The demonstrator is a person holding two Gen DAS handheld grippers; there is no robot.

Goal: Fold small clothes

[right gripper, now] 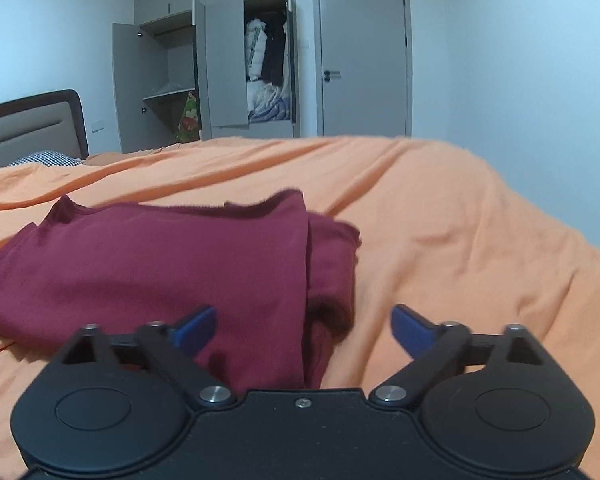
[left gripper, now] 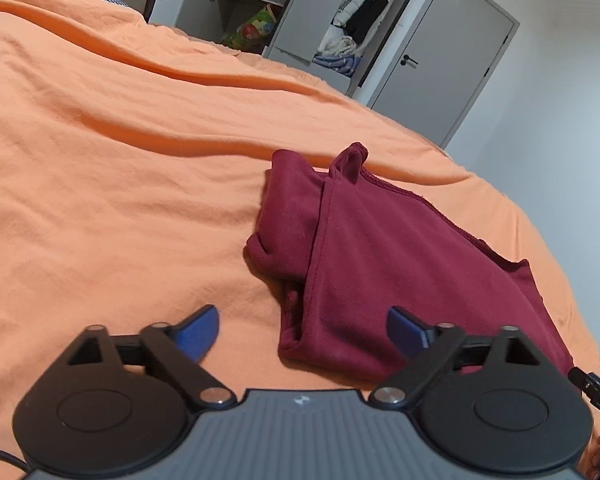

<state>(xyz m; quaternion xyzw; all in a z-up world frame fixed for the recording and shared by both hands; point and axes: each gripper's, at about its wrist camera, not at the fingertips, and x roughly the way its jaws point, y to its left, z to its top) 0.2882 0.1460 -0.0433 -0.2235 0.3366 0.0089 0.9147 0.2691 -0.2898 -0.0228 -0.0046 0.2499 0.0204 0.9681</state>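
— What did you see, standing there, taking it from the left?

— The left gripper [left gripper: 303, 330] hung low over the orange bedspread [left gripper: 100, 184], its blue fingers spread wide with nothing between them. In its view the maroon garment [left gripper: 380, 264] filled the centre right of the frame, its near folded corner sitting right in the gap between the jaws, just ahead of the tips.

— And the other side?

— The right gripper [right gripper: 303, 330] was splayed apart too, gripping nothing. In its view the same garment [right gripper: 160, 272] lay in the centre and left of the frame, with a thicker bunched edge running down toward the gap between the jaws. The left blue fingertip [right gripper: 194, 326] stood over the cloth; the right one stood over bare bedspread [right gripper: 480, 240].

— Which way did the cloth run?

— Already folded into a rough rectangle, I'd say, its long side lying across the two grippers, from one to the other, and its raw hem along the far side. A little peak of fabric stuck up at the far left corner.

— Which was nearer?

— Hard to call; both near corners sat just at the jaws. I'd judge each gripper would take its own near corner and carry it away toward the far hem.

— Anything behind?

— An open wardrobe [right gripper: 228, 68] and a shut door [right gripper: 364, 56], upper middle of the right view.
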